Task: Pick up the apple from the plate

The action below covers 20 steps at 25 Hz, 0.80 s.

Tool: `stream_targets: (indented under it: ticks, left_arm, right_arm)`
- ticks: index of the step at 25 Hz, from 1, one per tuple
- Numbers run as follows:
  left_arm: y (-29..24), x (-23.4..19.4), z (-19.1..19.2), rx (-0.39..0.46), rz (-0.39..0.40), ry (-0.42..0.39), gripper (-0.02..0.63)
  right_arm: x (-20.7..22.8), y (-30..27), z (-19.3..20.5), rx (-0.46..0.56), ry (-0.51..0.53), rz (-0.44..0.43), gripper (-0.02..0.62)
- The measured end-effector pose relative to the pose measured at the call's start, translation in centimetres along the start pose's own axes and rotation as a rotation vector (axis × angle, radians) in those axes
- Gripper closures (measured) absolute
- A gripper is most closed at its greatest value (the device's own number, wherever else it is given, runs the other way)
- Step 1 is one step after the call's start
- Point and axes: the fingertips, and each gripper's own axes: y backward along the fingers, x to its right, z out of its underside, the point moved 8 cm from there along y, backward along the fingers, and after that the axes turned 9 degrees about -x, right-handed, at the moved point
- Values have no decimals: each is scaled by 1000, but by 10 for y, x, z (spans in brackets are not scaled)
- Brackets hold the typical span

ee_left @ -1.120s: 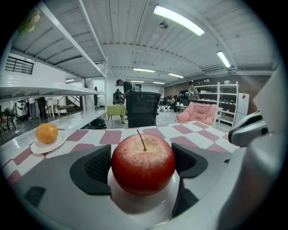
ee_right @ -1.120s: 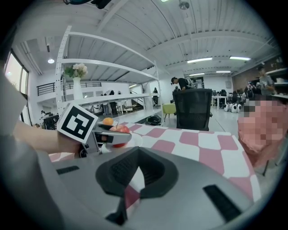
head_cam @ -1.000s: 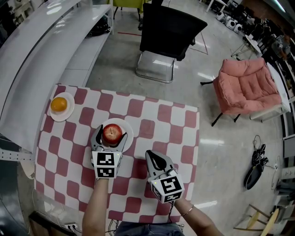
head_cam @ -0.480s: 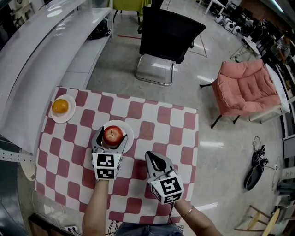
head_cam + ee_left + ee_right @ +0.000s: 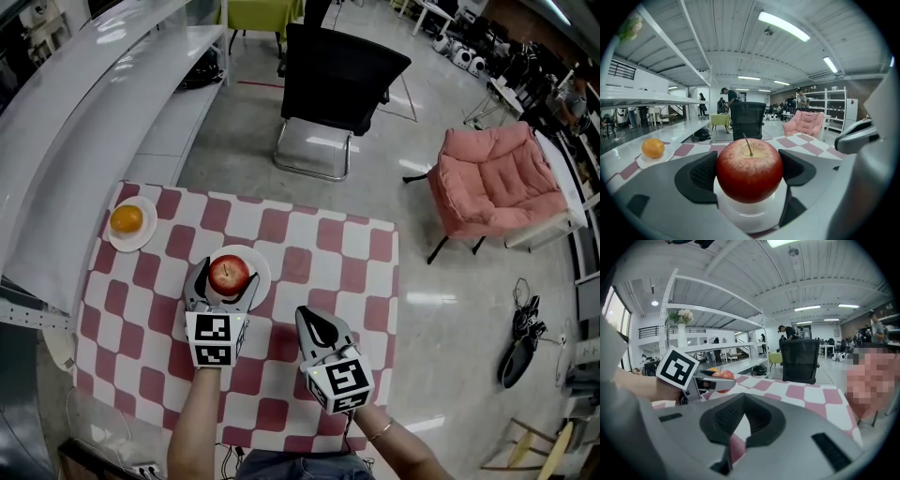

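A red apple (image 5: 228, 274) (image 5: 749, 168) with a short stem sits on a small white plate (image 5: 256, 264) (image 5: 750, 214) on the checked table. My left gripper (image 5: 225, 278) (image 5: 749, 171) reaches over the plate's near rim. Its two dark pads (image 5: 704, 172) press against the apple's left and right sides, so it is shut on the apple, which still rests on the plate. My right gripper (image 5: 313, 319) (image 5: 743, 425) hovers to the right of the plate. It is shut with nothing in it.
An orange (image 5: 126, 218) (image 5: 653, 147) lies on a second white plate (image 5: 143, 232) at the table's far left corner. The red-and-white checked cloth (image 5: 319, 253) covers the table. A black chair (image 5: 342, 70) and a pink armchair (image 5: 492, 178) stand beyond the table.
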Motion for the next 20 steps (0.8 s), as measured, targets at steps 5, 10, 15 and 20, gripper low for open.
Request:
stream_targets:
  ticks: [5,10,15,20]
  left_arm:
    - [19,4,-11,31,-10,4,202]
    - [37,9,-18,49,-18,-4,202]
    - [55,15,-24,67,-24,-16,202]
    - [76,20,-28,84,-35,-27,202]
  right_arm:
    - [-5,12,-5,21,10,0,586]
    - [-12,24,-10,49,20,-1,586]
    - [-16,38,-15,74,27,5,586]
    - [-21,54,-19,98,28,9,586]
